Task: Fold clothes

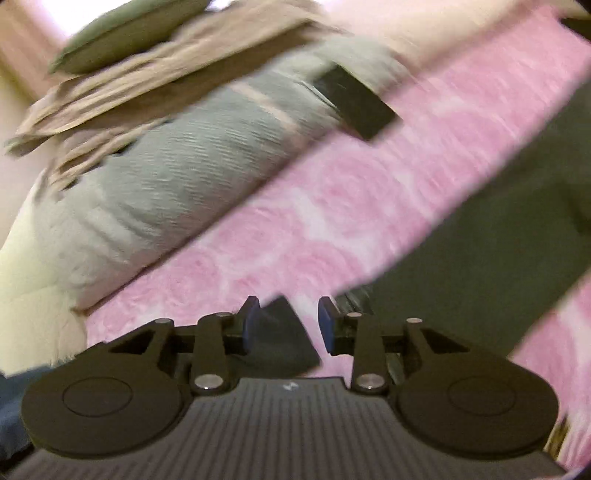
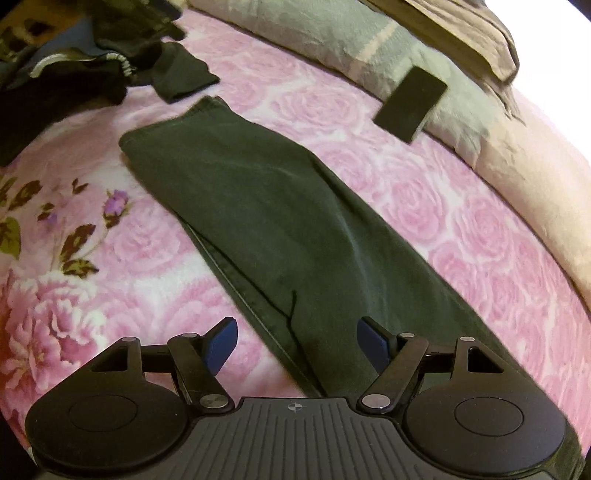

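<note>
A dark green pair of trousers (image 2: 280,221) lies folded lengthwise, flat on the pink rose blanket (image 2: 110,266), running from upper left to lower right. My right gripper (image 2: 297,343) is open just above its near part, one blue pad (image 2: 221,349) on each side of the cloth's left edge. In the blurred left wrist view the same dark garment (image 1: 498,221) lies to the right, and a dark corner of cloth (image 1: 284,332) sits between the pads of my left gripper (image 1: 288,325), which is open with a narrower gap.
A heap of dark clothes (image 2: 74,70) lies at the far left of the bed. A grey pillow (image 2: 332,33) with a black phone (image 2: 410,103) leaning on it, and brown bedding (image 2: 461,33), line the far side. A cream cover (image 2: 535,192) lies right.
</note>
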Demonstrator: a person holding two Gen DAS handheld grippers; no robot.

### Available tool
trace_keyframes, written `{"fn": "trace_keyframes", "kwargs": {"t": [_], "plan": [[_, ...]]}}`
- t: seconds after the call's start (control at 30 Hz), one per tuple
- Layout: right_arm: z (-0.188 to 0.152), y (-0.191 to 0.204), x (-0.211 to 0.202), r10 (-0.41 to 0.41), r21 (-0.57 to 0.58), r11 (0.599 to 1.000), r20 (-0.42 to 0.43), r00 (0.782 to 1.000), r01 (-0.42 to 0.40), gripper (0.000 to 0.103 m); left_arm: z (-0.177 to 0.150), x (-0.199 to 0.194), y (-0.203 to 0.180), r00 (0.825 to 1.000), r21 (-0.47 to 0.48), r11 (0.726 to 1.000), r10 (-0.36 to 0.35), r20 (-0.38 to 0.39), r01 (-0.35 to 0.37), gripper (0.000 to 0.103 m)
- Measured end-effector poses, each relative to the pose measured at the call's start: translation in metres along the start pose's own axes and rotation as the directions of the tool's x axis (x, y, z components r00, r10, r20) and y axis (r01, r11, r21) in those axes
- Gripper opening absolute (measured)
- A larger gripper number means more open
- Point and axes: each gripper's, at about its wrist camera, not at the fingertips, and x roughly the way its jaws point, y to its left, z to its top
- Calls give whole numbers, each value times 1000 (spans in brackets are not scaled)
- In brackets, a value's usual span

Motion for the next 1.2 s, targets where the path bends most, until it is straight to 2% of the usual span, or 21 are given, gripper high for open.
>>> {"fn": "trace_keyframes", "kwargs": {"t": [0.1,0.2,0.27,0.3,0.33,0.37,0.47,0.5,0.6,0.73,0.87,1.0,1.1,1.2], "plan": [[-7,-1,5,-15,46,999,-25,1000,16,75,-22,11,-29,991,101,987,-122,-55,127,35],[-14,-1,9,-45,80,996,-39,998,48,75,-39,33,-36,972,37,976,-209,-108,214,35],[-17,1,13,-61,88,994,-45,997,65,75,-40,48,-33,963,-10,970,-241,-118,242,36],[-19,2,14,-70,88,993,-46,996,74,76,-40,54,-31,960,-29,967,-254,-117,252,36],[-20,3,16,-72,87,993,-43,996,75,83,-39,59,-30,958,-37,965,-264,-113,261,36],[-20,4,17,-74,89,993,-41,996,78,86,-38,64,-29,955,-44,961,-275,-110,272,36],[-21,5,23,-71,106,992,-46,996,75,87,-32,72,-24,938,-52,946,-325,-121,321,13],[-21,6,24,-67,113,991,-50,996,73,87,-30,73,-22,933,-50,941,-338,-124,335,9],[-17,6,27,-62,128,989,-61,996,69,87,-22,64,-13,934,-12,940,-342,-100,342,8],[-6,5,27,-70,121,990,-50,996,75,87,-12,62,12,943,-25,946,-323,-77,322,8],[4,3,29,-73,125,989,-36,997,77,87,-6,73,15,921,-20,930,-367,-129,367,13],[6,-2,35,-69,144,987,-41,997,74,87,-10,86,11,919,-13,934,-355,-171,358,14],[5,-5,41,-76,148,985,-60,995,85,87,-22,90,3,926,45,942,-318,-201,333,14],[-1,-13,40,-93,166,981,-78,993,105,87,-25,69,2,947,108,949,-277,-163,296,14]]}}
